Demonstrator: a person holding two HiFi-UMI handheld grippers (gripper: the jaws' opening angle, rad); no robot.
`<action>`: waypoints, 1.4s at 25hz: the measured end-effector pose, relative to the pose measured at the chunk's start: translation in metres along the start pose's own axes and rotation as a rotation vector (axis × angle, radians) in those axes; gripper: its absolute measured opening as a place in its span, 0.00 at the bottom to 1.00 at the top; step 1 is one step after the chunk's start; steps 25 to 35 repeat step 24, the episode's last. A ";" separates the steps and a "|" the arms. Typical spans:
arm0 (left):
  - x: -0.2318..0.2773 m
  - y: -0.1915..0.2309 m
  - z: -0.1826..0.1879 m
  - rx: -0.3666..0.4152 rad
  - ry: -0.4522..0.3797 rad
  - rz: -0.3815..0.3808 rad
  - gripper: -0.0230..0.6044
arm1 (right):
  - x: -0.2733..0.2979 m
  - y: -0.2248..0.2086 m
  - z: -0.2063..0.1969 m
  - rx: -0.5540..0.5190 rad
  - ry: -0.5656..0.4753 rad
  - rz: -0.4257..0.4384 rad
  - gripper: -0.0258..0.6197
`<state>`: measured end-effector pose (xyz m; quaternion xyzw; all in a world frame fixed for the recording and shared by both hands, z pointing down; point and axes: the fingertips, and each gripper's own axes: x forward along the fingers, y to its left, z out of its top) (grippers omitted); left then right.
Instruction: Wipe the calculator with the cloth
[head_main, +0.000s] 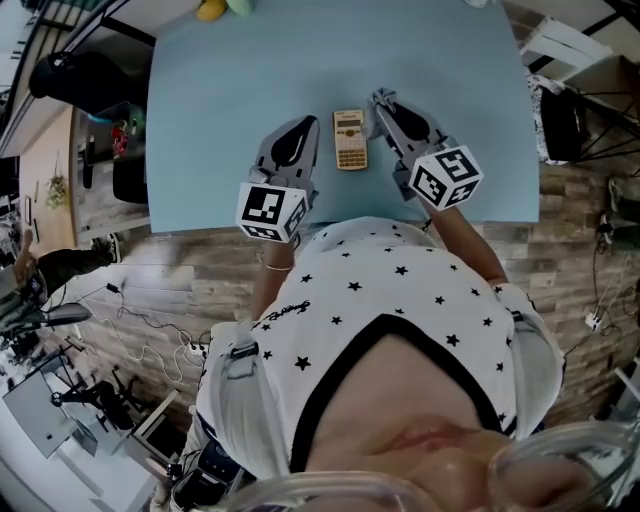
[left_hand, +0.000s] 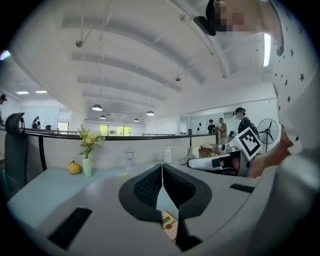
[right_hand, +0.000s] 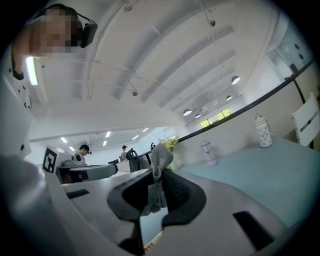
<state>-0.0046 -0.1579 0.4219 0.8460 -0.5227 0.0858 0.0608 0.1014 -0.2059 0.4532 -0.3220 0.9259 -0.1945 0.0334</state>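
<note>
Calculator, head view: lies flat on the blue table (head_main: 220, 100), its long side running away from the person; the calculator (head_main: 350, 139) sits between the two grippers, near the table's near edge.
Grippers, head view: left gripper (head_main: 302, 128) is just beside the calculator's left edge and right gripper (head_main: 383, 100) just beside its right. Neither seems to touch it, though I cannot be sure.
Left jaws, left gripper view: the dark pads meet at their tips with nothing between them. A corner of the calculator (left_hand: 170, 226) shows below them through the gap.
Right jaws, right gripper view: clamped on the grey cloth (right_hand: 159, 172). A tuft stands above the pads and the rest hangs down between them, and a strip of the calculator shows at the bottom edge.
Step in hand: judged as bringing the cloth onto the calculator; wiping has not begun.
Doing it well: lower the right gripper until the hanging cloth, not the hard jaw tips, meets the keys. Stroke lightly along the length.
Steadying: the calculator looks light and the table smooth, so bracing one edge with the left gripper should stop it sliding.
Risk: little cloth hangs free, so a steep approach may scrape plastic on the keys.
</note>
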 end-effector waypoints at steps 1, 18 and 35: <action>-0.001 0.000 0.000 0.000 -0.001 0.005 0.09 | 0.000 0.001 -0.001 -0.002 0.003 0.007 0.11; -0.013 0.000 -0.007 -0.015 0.001 0.040 0.09 | 0.003 0.010 -0.007 -0.002 0.019 0.042 0.11; -0.014 0.000 -0.009 -0.018 0.005 0.041 0.09 | 0.004 0.013 -0.009 0.002 0.025 0.046 0.11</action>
